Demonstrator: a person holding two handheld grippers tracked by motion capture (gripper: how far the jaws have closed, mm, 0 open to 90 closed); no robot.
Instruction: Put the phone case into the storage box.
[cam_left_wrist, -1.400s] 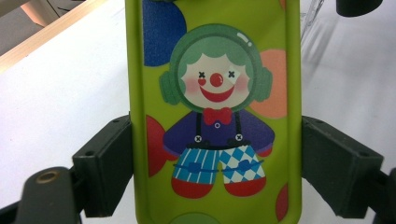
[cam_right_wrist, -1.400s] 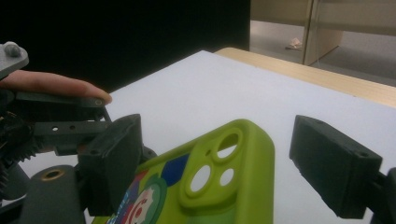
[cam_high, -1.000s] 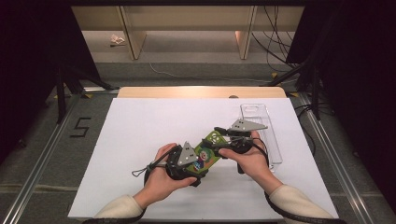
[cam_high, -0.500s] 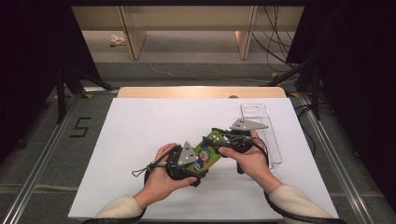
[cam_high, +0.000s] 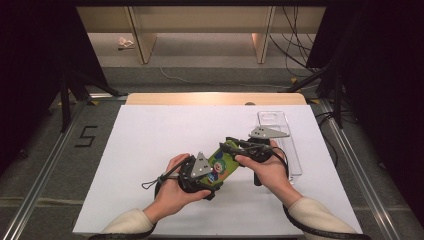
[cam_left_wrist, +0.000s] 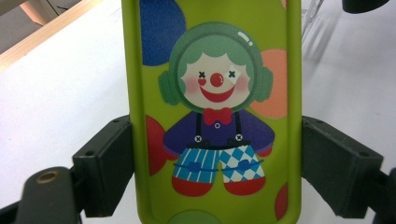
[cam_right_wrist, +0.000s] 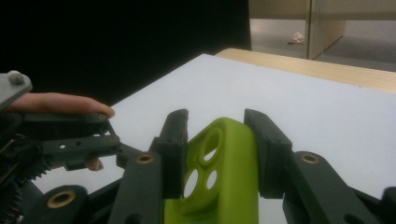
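The left gripper (cam_high: 200, 172) is clamped across the width of a lime-green phone case (cam_high: 223, 162): in the left gripper view its two black pads (cam_left_wrist: 109, 165) press flat against the case's (cam_left_wrist: 215, 107) long side edges, one on each side, with no gap visible. The printed face of the case, a clown with green hair, a red bow tie and blue patterned trousers, is turned toward that camera, and the case runs away from the jaws toward the far end of the table.

The right gripper (cam_high: 240, 148) meets the same case at its far end, the one with the camera holes. Its jaws have just been closing, with the case between them. In the right gripper view the case (cam_right_wrist: 219, 177) stands on edge between the pads; the right-hand pad (cam_right_wrist: 268, 149) lies against the case's side, and the left-hand pad (cam_right_wrist: 175, 149) sits at the other face, though a thin gap there cannot be ruled out.

In the high view the case is held just above the white table (cam_high: 150, 140), near its middle, bridging the two grippers. A clear plastic tray (cam_high: 282, 135) lies just beyond the right hand (cam_high: 267, 172).
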